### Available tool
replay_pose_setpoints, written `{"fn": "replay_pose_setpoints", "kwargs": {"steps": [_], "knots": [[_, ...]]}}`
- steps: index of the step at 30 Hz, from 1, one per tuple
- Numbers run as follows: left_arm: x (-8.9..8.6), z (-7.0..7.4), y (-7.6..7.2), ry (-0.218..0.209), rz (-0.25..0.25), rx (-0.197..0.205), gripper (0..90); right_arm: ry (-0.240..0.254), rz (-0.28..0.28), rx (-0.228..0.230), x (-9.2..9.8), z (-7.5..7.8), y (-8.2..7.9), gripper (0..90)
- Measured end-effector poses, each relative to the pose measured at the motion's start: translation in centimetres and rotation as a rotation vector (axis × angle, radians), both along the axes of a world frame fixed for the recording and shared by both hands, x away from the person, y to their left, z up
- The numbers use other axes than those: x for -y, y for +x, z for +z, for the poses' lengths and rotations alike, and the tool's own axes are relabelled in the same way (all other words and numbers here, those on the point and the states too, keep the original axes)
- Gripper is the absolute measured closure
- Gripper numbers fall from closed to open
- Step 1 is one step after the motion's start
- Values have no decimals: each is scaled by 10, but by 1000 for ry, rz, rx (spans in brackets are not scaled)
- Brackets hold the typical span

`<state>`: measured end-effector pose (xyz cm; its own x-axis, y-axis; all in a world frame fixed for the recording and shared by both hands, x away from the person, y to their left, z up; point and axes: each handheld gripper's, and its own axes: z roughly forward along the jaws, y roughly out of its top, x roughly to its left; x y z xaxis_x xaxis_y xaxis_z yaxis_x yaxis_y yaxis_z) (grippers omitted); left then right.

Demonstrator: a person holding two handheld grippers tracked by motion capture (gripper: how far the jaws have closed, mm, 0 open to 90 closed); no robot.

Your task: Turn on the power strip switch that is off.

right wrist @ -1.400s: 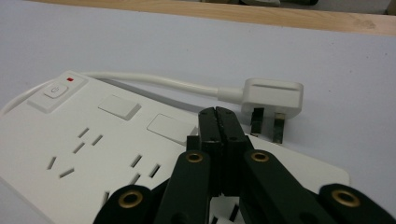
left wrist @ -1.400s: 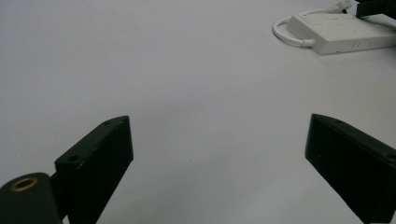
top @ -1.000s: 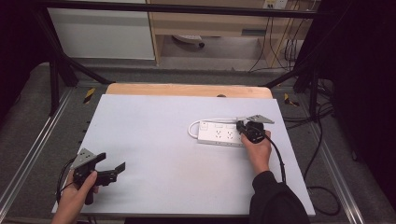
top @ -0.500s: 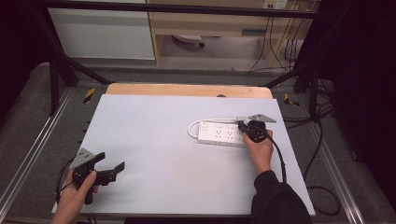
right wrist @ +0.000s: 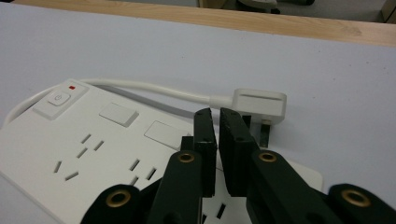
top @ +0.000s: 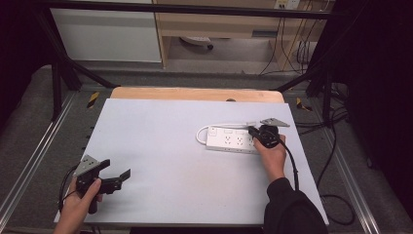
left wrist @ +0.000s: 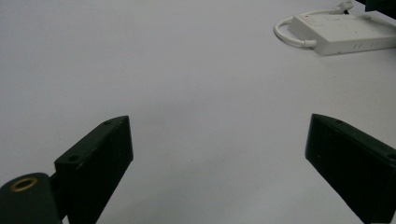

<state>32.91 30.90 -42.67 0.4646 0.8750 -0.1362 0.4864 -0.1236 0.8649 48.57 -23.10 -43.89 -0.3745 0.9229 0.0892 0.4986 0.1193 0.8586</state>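
The right hand (top: 271, 155) reaches forward from a dark sleeve (top: 292, 212) near the table's right edge, and its right gripper (top: 256, 133) hangs over the right end of the white power strip (top: 229, 140). In the right gripper view its two black jaws stand nearly together with only a thin slit between them; they have just been opening a little, and nothing is between them. They point down over the strip's socket face, close to the white plug (right wrist: 259, 105) that lies on the table just beyond the strip.

The left hand (top: 80, 202) rests at the near left corner of the table (top: 160, 146), holding the left gripper (top: 118, 171) roughly level and aimed across the surface toward the strip. Its jaws stand wide apart and hold nothing.

The strip lies right of centre, in the far half of the white surface, with its cord (top: 200, 135) looping round its left end. A wide bare stretch separates the two grippers, so the left one has free room all round, while the right one works near the table's right edge and the wooden strip (top: 195, 93) along the far edge.

The right gripper view gives the strip's switch (right wrist: 58, 99) with a red light beside it and the plug's metal pins, which the high view leaves too small to tell. The left gripper view shows the strip far off at the upper right.
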Motion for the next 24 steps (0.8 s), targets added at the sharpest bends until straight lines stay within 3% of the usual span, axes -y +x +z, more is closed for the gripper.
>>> {"fn": "replay_pose_setpoints", "kwargs": {"steps": [13,24], "knots": [[0,0,0,3,1,-2,76,6,6,-12,0,7,1,724],[0,0,0,3,1,-2,75,27,-14,-60,3,10,1,436]]}}
